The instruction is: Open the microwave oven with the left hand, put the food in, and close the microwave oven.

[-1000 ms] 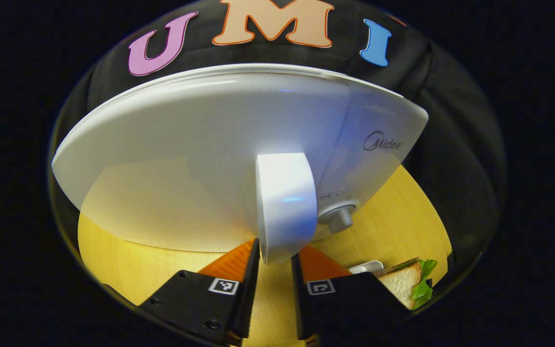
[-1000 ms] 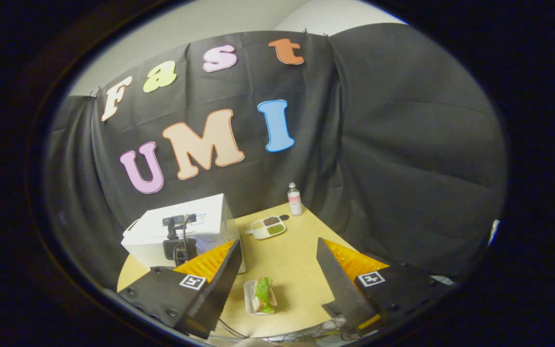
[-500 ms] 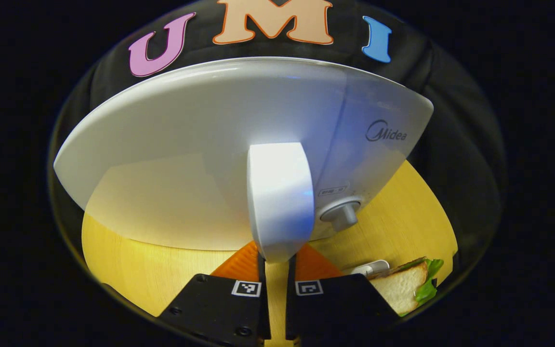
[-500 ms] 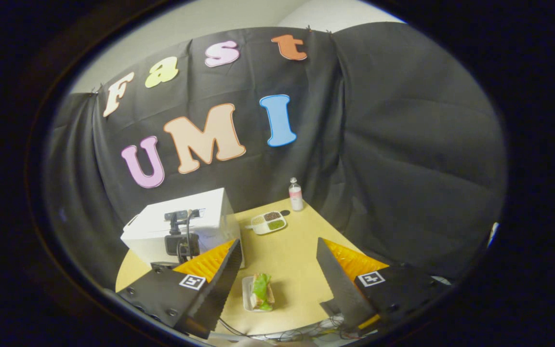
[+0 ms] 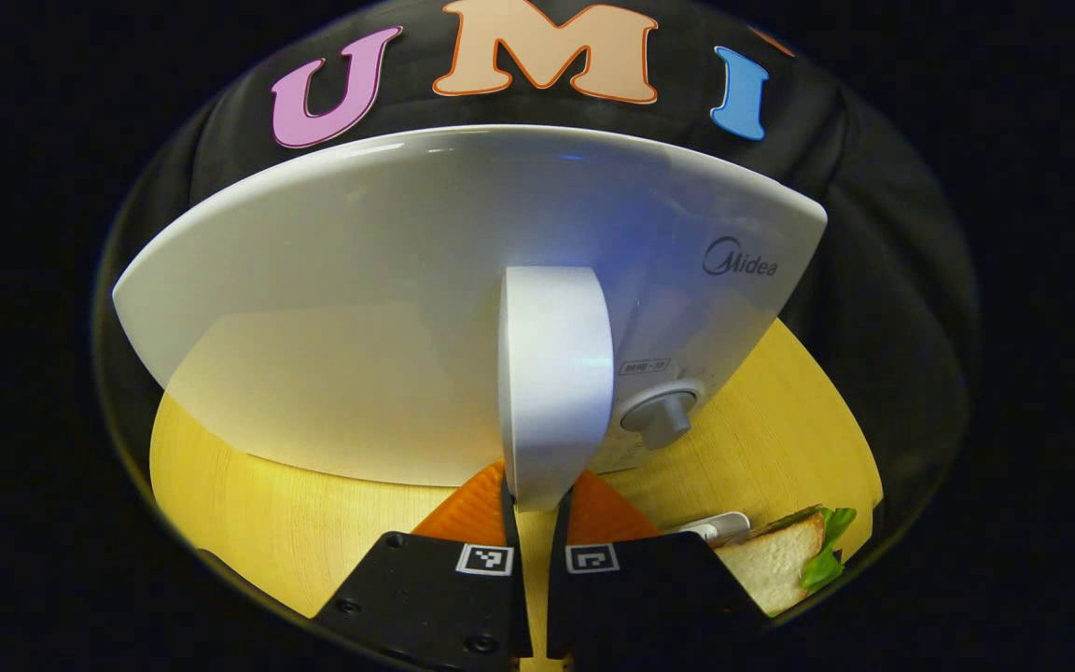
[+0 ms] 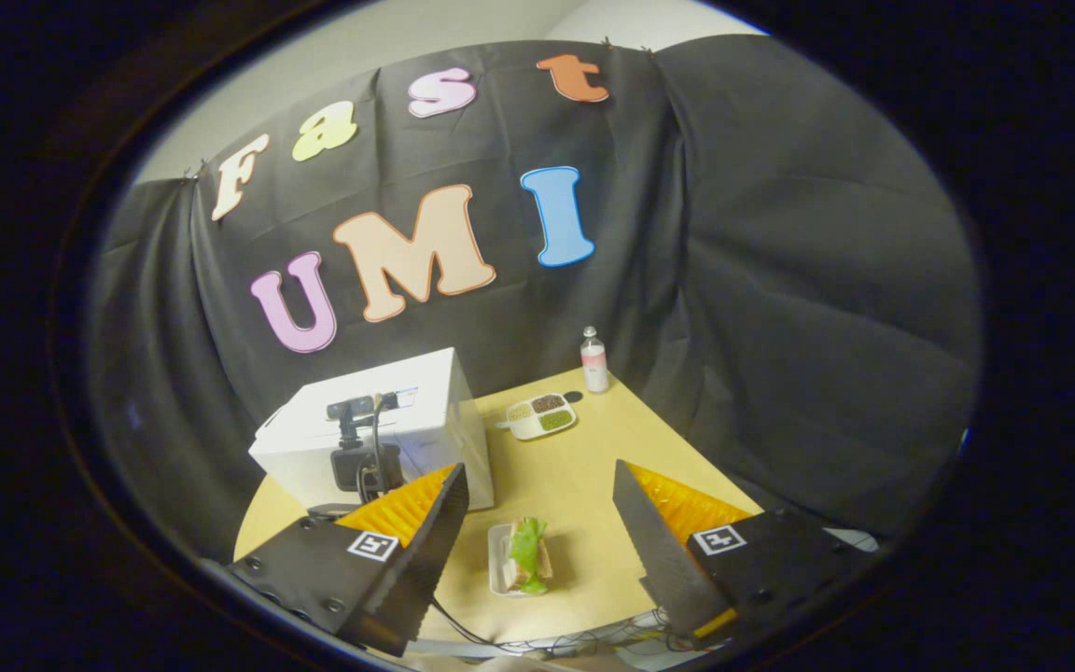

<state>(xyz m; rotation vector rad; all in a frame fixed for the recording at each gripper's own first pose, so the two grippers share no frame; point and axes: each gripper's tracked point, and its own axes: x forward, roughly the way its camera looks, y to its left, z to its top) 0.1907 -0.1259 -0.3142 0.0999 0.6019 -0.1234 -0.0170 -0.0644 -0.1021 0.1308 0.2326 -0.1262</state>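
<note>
On the desk (image 6: 584,485) the microwave (image 5: 360,308) stands with door closed; the left gripper (image 5: 533,499) has its fingers clenched on the handle (image 5: 551,383). The sandwich (image 6: 528,558) lies on its plate just beside the microwave, under the right gripper (image 6: 537,532), fingers spread wide and holding nothing.
</note>
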